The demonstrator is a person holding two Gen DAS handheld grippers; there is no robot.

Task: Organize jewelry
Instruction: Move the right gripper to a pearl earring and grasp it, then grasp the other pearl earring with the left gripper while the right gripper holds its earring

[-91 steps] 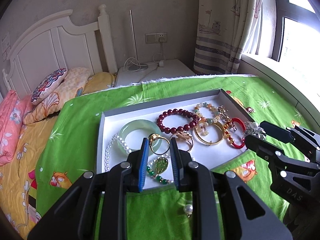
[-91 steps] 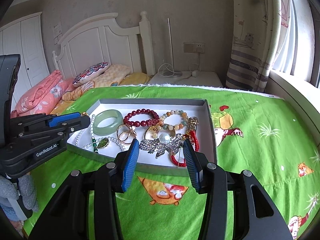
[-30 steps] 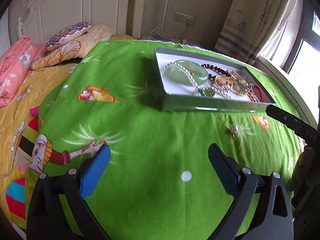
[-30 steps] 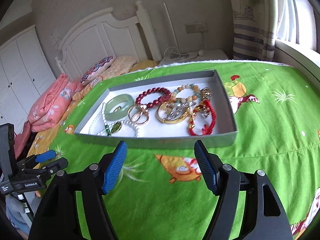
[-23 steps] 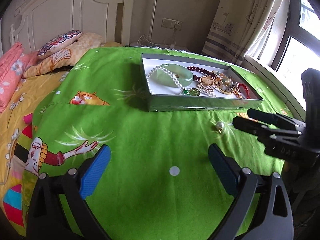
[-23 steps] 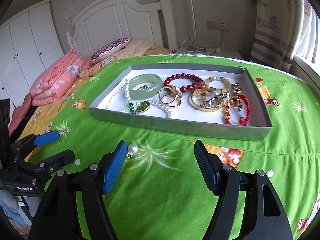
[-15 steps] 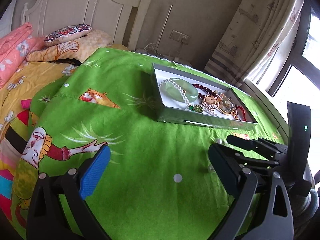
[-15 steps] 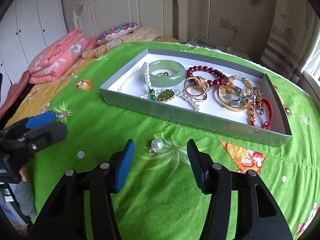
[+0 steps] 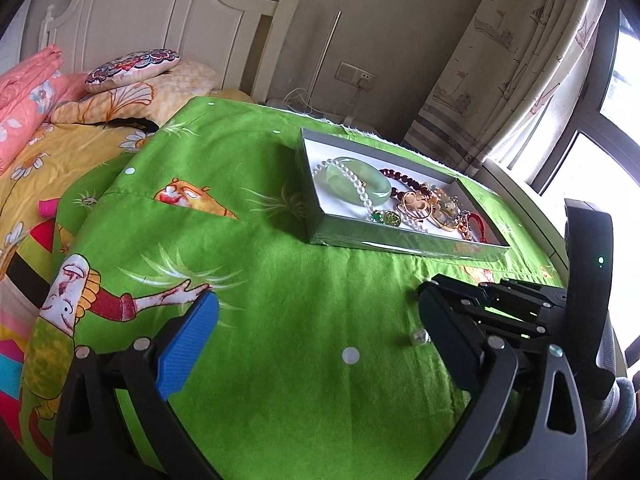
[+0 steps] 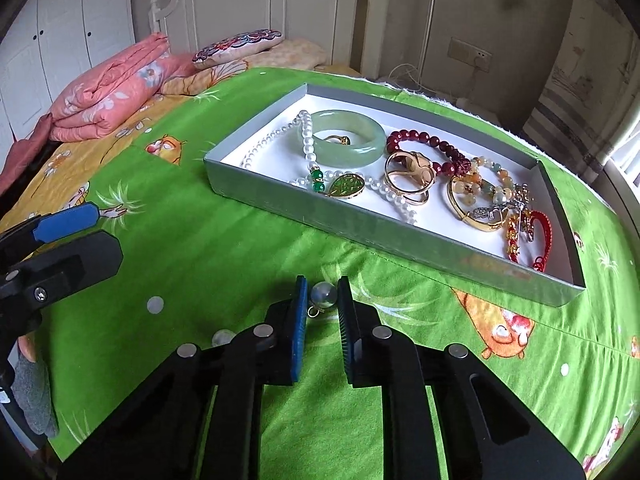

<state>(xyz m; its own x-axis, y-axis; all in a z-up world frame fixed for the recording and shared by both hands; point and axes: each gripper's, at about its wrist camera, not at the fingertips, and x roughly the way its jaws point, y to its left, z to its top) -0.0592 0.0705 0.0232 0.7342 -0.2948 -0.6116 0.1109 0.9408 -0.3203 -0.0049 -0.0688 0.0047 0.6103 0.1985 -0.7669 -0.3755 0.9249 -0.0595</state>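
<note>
A grey tray (image 10: 400, 236) with a white floor lies on the green bedspread and holds a jade bangle (image 10: 344, 138), a pearl necklace, red bead bracelets and gold rings. A loose pearl pendant (image 10: 323, 295) lies on the cloth in front of the tray. My right gripper (image 10: 322, 292) is closed around the pearl, its pads at either side. In the left wrist view the pearl (image 9: 418, 337) shows beside the right gripper's fingers (image 9: 452, 344), and the tray (image 9: 400, 240) lies beyond. My left gripper (image 9: 316, 320) is open wide and empty over bare cloth.
The green cartoon bedspread (image 10: 200, 240) covers the bed. Folded pink quilts (image 10: 112, 88) and pillows (image 10: 236, 46) lie at the headboard. A curtain (image 9: 500, 80) and window are on the right. The left gripper (image 10: 60, 240) shows at the left edge of the right wrist view.
My right gripper has moved down to the loose pearl and closed from wide open to a narrow grip around it. My left gripper stays open and has drifted slightly.
</note>
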